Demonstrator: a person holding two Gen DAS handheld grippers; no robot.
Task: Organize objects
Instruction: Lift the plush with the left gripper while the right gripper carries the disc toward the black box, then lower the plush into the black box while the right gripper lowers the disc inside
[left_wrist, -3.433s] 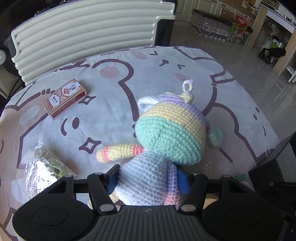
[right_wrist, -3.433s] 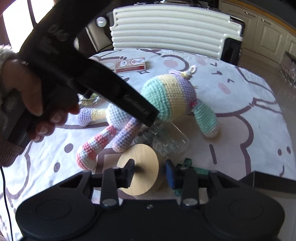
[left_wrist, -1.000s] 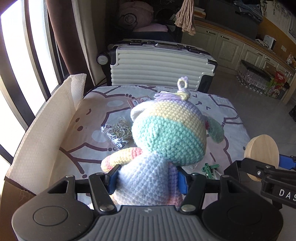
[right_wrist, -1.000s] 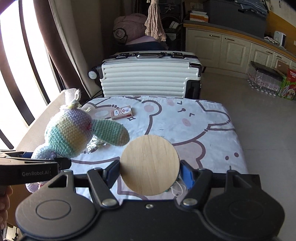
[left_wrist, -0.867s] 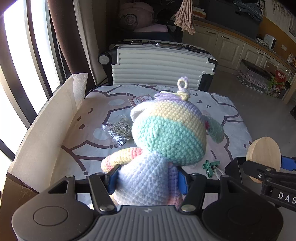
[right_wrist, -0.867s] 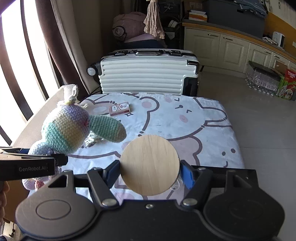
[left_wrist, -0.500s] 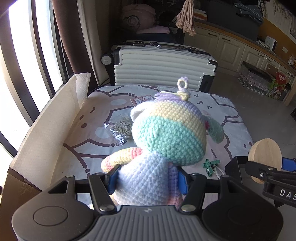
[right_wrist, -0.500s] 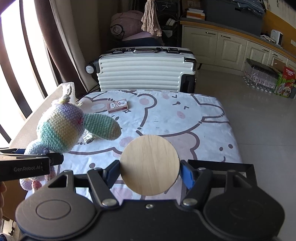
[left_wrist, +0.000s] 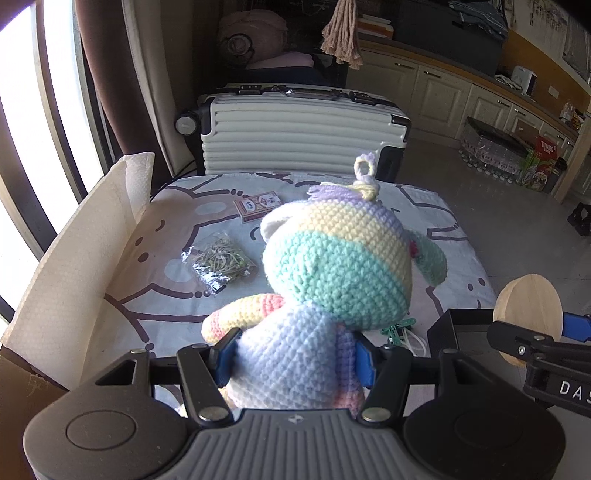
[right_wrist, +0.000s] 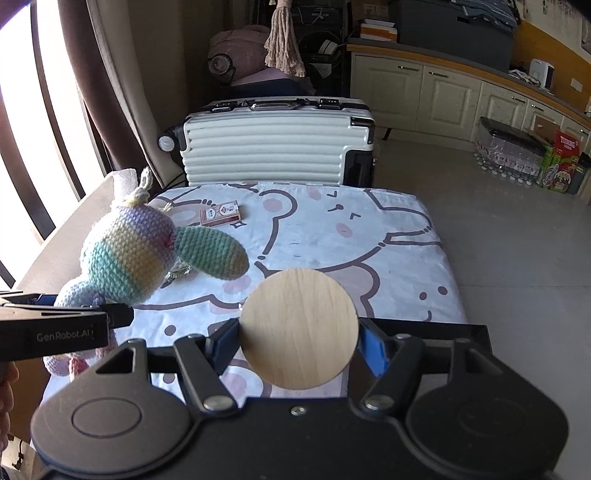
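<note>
My left gripper (left_wrist: 295, 356) is shut on the body of a pastel crocheted plush toy (left_wrist: 336, 273), held up above the near edge of the table; the same plush toy (right_wrist: 125, 258) shows at the left of the right wrist view. My right gripper (right_wrist: 299, 343) is shut on a round wooden lid (right_wrist: 299, 328), its blue pads pressing both edges; whatever hangs below the disc is hidden. In the left wrist view that wooden lid (left_wrist: 528, 314) appears at the far right. Both things hang in the air over the table (right_wrist: 332, 225) with its cartoon-bear cloth.
On the cloth lie a red card box (left_wrist: 258, 205), a clear bag of rubber bands (left_wrist: 219, 260) and a green clip (left_wrist: 397, 328). An open cardboard box lined with white paper (left_wrist: 74, 266) stands left of the table. A white suitcase (right_wrist: 273, 144) stands behind it.
Both grippers have drawn back a little from the table, still holding the plush and the lid; the table and suitcase look slightly farther. Earlier both objects were lifted off the cloth.
</note>
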